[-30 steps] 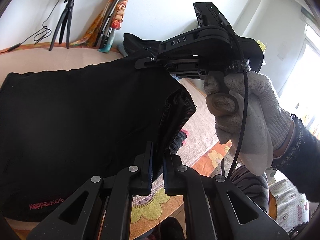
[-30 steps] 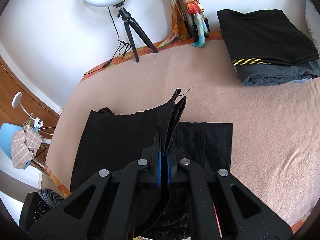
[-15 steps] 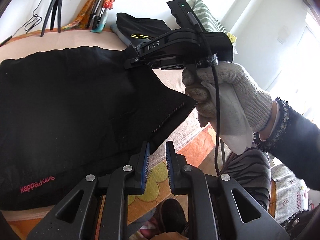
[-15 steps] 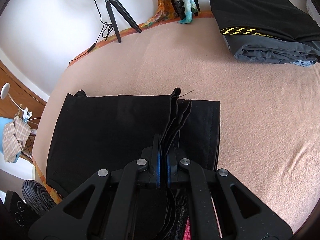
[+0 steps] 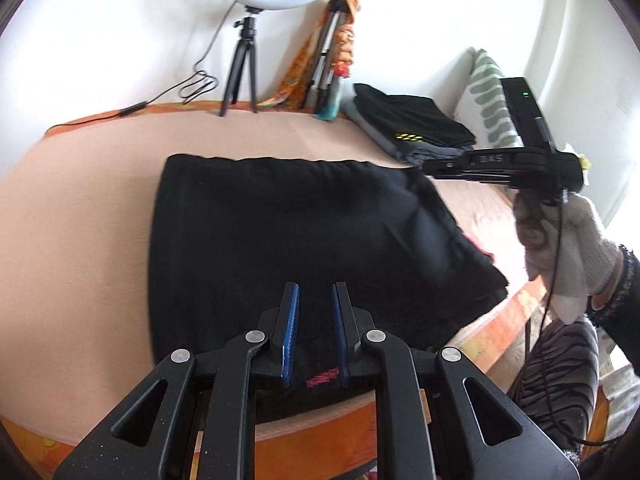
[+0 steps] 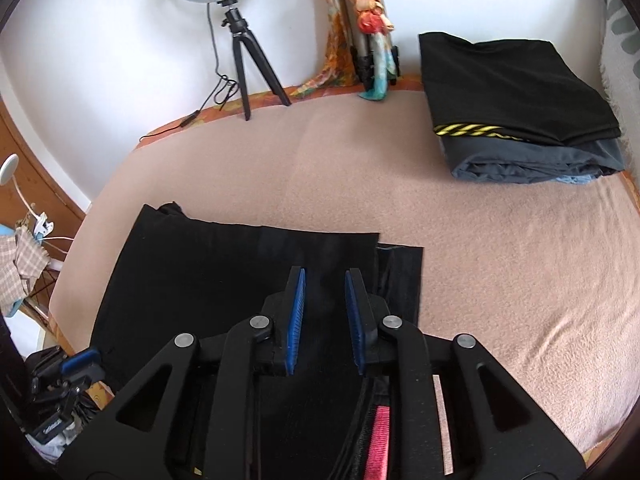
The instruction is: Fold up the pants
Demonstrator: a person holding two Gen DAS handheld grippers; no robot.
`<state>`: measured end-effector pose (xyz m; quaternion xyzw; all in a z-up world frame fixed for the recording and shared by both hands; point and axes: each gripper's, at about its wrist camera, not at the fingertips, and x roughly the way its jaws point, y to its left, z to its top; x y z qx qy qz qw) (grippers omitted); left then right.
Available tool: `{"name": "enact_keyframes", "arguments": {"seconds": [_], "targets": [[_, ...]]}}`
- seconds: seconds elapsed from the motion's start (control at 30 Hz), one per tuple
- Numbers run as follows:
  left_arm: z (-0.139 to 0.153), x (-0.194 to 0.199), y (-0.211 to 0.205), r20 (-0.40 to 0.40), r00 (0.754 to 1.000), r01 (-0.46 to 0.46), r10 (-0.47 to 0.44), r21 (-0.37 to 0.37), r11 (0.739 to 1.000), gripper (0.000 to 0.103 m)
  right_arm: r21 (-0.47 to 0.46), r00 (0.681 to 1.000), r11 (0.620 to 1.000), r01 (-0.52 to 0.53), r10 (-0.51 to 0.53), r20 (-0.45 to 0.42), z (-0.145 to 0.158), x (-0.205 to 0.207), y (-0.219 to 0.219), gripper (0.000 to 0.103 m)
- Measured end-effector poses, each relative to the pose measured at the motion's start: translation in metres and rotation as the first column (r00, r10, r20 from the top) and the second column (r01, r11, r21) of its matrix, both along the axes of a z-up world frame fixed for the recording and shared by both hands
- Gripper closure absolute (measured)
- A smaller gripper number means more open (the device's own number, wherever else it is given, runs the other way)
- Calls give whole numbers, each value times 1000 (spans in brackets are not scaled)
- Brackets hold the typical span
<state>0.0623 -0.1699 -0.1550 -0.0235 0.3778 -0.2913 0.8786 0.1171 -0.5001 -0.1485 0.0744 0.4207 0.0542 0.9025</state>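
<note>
The black pants (image 5: 288, 232) lie folded flat on the pink blanket (image 5: 80, 208), with a red logo near the front edge. They also show in the right wrist view (image 6: 224, 264). My left gripper (image 5: 314, 292) is open and empty, above the pants' near edge. My right gripper (image 6: 325, 280) is open and empty over the pants' right side. In the left wrist view the right gripper (image 5: 430, 169) hangs above the pants' far right corner, held by a gloved hand (image 5: 560, 248).
A stack of folded dark clothes (image 6: 516, 104) lies at the back right of the bed. A ring light on a tripod (image 6: 236, 40) and a bundle of poles with orange cloth (image 6: 360, 28) stand by the wall. The bed's front edge (image 5: 340, 416) is near.
Both grippers have let go of the pants' edge and opened. The folded layer now lies flat on the bed. Both grippers have drawn back and up.
</note>
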Motion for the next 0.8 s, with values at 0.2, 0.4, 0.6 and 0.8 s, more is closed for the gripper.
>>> {"name": "enact_keyframes", "arguments": {"seconds": [0.2, 0.4, 0.6, 0.8], "targets": [[-26, 21, 38, -75, 991, -116, 115, -5, 993, 88, -16, 986, 986, -168, 168, -6, 2, 24, 66, 81], [-36, 22, 43, -84, 989, -123, 123, 11, 992, 88, -50, 942, 941, -335, 333, -49, -9, 54, 141, 70], [-38, 17, 48, -92, 987, -133, 131, -17, 991, 88, -21, 912, 915, -402, 398, -102, -29, 92, 195, 70], [-39, 15, 54, -104, 987, -130, 125, -48, 990, 88, -72, 901, 905, -419, 405, -154, -52, 124, 233, 70]]}}
